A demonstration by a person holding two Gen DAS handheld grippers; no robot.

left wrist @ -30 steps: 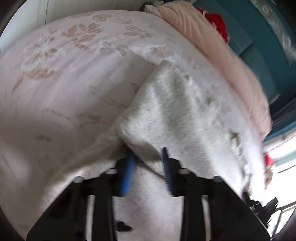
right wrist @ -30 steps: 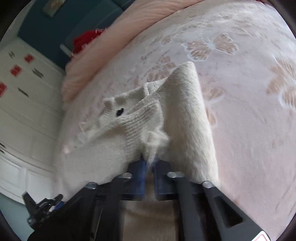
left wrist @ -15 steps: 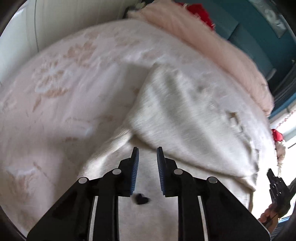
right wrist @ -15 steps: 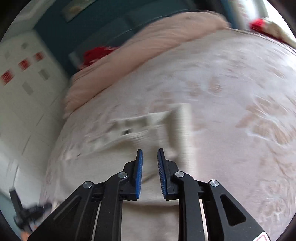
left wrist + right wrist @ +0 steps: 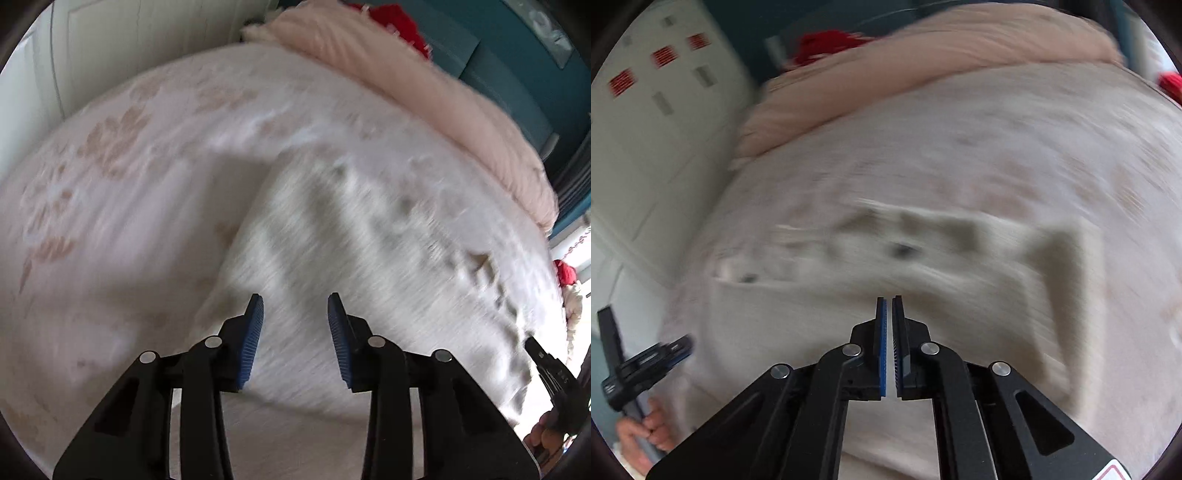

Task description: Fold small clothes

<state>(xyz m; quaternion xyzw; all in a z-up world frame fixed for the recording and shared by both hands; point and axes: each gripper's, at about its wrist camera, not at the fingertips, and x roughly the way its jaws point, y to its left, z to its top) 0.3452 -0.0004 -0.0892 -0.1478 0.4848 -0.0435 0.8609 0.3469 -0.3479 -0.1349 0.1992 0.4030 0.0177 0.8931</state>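
Observation:
A cream knitted cardigan (image 5: 369,240) lies folded on the bed, blurred by motion; it also shows in the right wrist view (image 5: 942,266) with a dark button (image 5: 905,250). My left gripper (image 5: 295,306) is open and empty, just above the cardigan's near part. My right gripper (image 5: 889,301) has its blue pads nearly together with nothing between them, above the cardigan's near edge. The right gripper shows at the left wrist view's right edge (image 5: 546,362), and the left gripper at the right wrist view's left edge (image 5: 646,362).
The bed has a pale floral bedspread (image 5: 129,184). A rolled pink blanket (image 5: 424,92) lies along its far side, with something red (image 5: 395,22) behind it. A white wardrobe (image 5: 646,129) stands to the left and a teal wall (image 5: 517,55) behind.
Both grippers let go of the cardigan, which now lies on the bed, and pulled back from it. The left jaws opened wider; the right jaws closed to almost touching.

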